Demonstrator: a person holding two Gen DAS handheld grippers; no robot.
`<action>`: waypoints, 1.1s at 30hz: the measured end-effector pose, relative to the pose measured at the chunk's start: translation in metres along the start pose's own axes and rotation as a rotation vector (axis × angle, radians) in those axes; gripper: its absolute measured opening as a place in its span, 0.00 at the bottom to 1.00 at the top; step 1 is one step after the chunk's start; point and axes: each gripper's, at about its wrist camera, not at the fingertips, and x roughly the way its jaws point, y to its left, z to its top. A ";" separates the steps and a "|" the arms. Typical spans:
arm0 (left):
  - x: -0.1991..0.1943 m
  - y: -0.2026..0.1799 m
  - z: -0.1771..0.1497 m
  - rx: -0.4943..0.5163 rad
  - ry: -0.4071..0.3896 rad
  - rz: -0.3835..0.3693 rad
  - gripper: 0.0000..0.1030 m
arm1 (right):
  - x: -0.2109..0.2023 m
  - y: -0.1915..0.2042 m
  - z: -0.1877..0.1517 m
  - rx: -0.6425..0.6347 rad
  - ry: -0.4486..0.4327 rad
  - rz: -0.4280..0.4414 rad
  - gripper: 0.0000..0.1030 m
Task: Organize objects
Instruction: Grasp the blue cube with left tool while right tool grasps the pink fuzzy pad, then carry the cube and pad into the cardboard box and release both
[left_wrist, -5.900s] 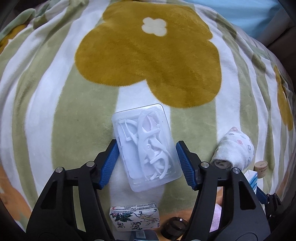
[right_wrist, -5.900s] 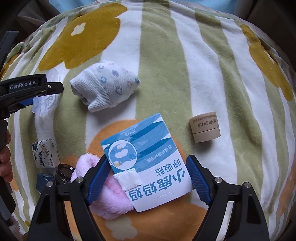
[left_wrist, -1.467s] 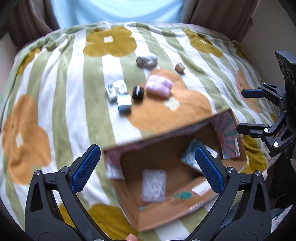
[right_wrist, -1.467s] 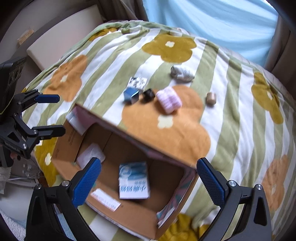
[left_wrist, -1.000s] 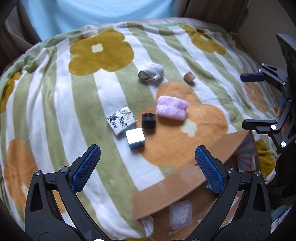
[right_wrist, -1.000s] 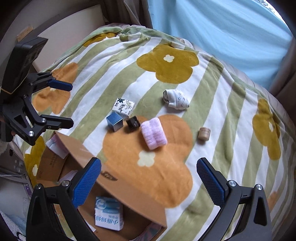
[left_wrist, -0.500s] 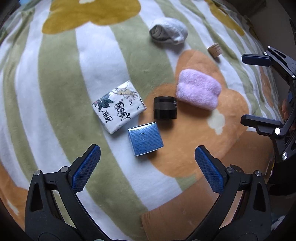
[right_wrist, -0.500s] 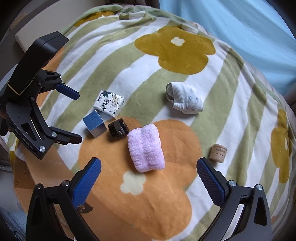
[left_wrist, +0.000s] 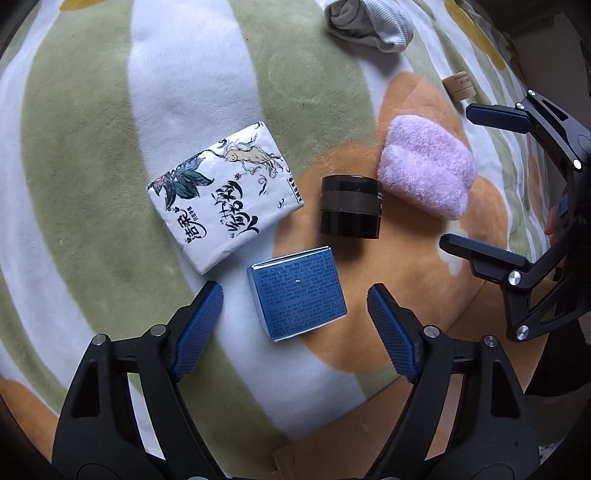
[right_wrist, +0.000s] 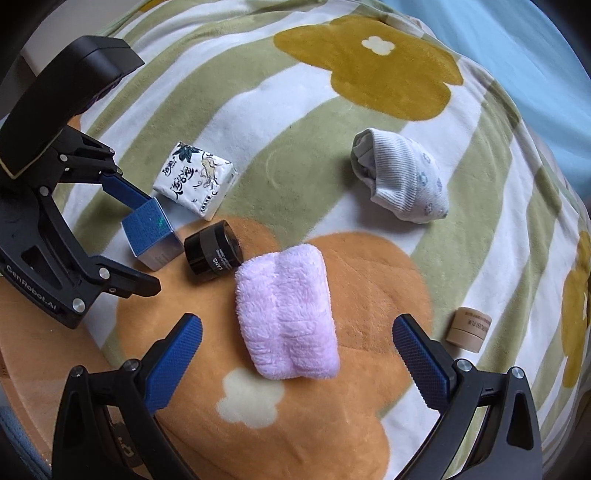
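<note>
A small blue box (left_wrist: 299, 291) lies on the flowered blanket (left_wrist: 92, 184), between the blue pads of my left gripper (left_wrist: 295, 325). The jaws are closing, with a gap still showing on both sides of the box. A rolled pink towel (right_wrist: 288, 314) lies under my right gripper (right_wrist: 297, 360), whose pads stand wide open on either side of it without touching. Beside the blue box are a black jar (left_wrist: 351, 206) on its side and a white printed tissue pack (left_wrist: 221, 195). The right wrist view shows my left gripper (right_wrist: 151, 243) straddling the blue box (right_wrist: 147, 229).
A rolled white sock (right_wrist: 402, 177) lies further back. A small tan jar (right_wrist: 469, 328) stands right of the towel. A brown cardboard flap (left_wrist: 332, 454) shows at the near edge of the blanket. A light blue curtain (right_wrist: 535, 55) hangs behind.
Both grippers have come down close over the blanket's objects. The left jaws have narrowed around the blue box. The cardboard box has slipped almost out of both views.
</note>
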 end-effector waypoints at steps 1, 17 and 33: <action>0.001 0.000 0.000 0.002 -0.001 0.001 0.65 | 0.002 0.000 0.000 -0.004 0.002 -0.005 1.00; 0.009 -0.003 -0.007 0.007 -0.015 0.010 0.36 | 0.022 0.014 -0.010 -0.076 0.047 -0.085 0.62; -0.011 -0.017 -0.016 0.043 -0.076 -0.007 0.34 | -0.009 0.001 -0.031 -0.047 0.012 -0.059 0.43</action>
